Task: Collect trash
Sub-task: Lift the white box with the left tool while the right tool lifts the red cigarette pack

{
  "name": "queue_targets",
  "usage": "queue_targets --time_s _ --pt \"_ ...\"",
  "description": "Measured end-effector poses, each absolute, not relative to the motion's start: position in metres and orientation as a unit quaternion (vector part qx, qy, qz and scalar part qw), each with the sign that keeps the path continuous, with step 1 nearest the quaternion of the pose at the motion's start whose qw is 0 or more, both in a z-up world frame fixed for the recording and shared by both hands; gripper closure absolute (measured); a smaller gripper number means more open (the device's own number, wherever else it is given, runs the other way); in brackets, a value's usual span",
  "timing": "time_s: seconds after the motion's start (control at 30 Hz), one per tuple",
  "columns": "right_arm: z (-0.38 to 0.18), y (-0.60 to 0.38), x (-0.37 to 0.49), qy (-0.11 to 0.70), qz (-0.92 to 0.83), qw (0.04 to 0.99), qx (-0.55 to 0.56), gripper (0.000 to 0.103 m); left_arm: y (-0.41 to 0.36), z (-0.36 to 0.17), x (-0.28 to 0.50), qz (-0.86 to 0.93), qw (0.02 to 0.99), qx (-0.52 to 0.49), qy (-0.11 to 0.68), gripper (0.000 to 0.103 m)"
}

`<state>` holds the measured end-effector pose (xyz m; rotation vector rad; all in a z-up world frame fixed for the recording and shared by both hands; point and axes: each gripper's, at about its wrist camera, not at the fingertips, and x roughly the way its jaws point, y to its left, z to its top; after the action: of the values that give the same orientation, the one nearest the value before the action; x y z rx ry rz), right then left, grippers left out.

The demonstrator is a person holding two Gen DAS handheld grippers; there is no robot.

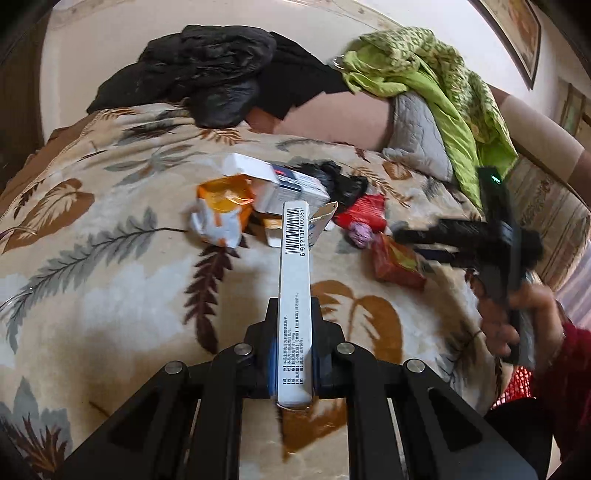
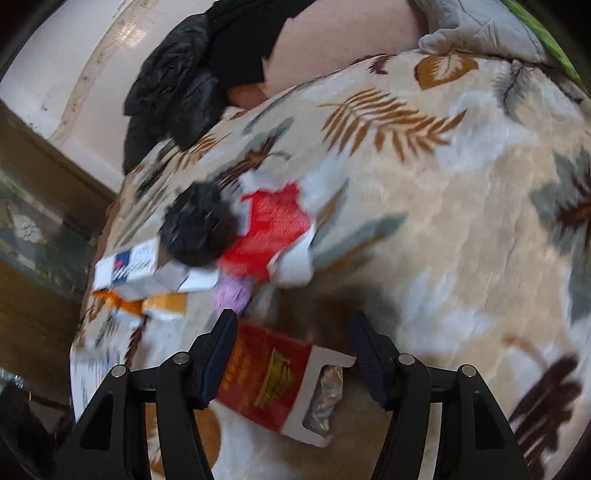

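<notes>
Leaf-print blanket [image 1: 110,295] — left jaws clamp a white box [image 1: 295,280], right jaws wide around a red box [image 2: 273,380].

Right wrist view motion-blurred: print on red box [image 2: 275,376] unreadable. Black bag [image 2: 199,225] hides part of white box [image 2: 129,267]. Left wrist view: right gripper [image 1: 410,236] smeared, jaw state indeterminate. Picture frame [image 1: 517,33] cut by edge.

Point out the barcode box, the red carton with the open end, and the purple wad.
barcode box [image 1: 295,236], left wrist view, on its barcode panel.
red carton [image 2: 266,373], right wrist view, on its red printed face.
purple wad [image 2: 233,294], right wrist view, on its middle.
</notes>
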<state>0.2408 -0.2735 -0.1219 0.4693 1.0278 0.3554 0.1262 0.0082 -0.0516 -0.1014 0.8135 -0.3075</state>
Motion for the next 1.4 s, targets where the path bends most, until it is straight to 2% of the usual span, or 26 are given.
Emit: queue_targets --time_s 0.07,0.3,0.33,0.37,0.4,0.43,1.03,1.4 --pt "-0.117 -0.262 0.224 0.488 0.19 0.827 0.205 0.025 0.013 -0.054 0.129 -0.148 0.904 -0.06 0.396 0.09" --pt "-0.108 -0.196 0.2 0.482 0.178 0.858 0.009 0.025 0.011 -0.053 0.13 -0.151 0.907 -0.061 0.389 0.09" --pt "-0.11 -0.192 0.2 0.481 0.171 0.86 -0.003 0.026 0.011 -0.053 0.13 -0.15 0.908 -0.059 0.387 0.09" --pt "-0.111 -0.19 0.199 0.476 0.164 0.864 -0.011 0.034 0.012 -0.053 0.129 -0.147 0.909 -0.056 0.385 0.09" --pt "-0.114 -0.19 0.198 0.474 0.159 0.866 -0.014 0.043 0.012 -0.053 0.128 -0.144 0.91 -0.055 0.384 0.09" --pt "-0.115 -0.191 0.198 0.476 0.155 0.866 -0.013 0.047 0.013 -0.053 0.128 -0.144 0.91 -0.056 0.384 0.09" --pt "-0.055 -0.193 0.095 0.348 0.112 0.93 0.033 0.048 -0.008 -0.037 0.086 -0.105 0.934 -0.021 0.341 0.09" --pt "-0.057 -0.184 0.098 0.344 0.117 0.931 0.024 0.048 0.003 -0.04 0.088 -0.064 0.942 -0.01 0.331 0.09"
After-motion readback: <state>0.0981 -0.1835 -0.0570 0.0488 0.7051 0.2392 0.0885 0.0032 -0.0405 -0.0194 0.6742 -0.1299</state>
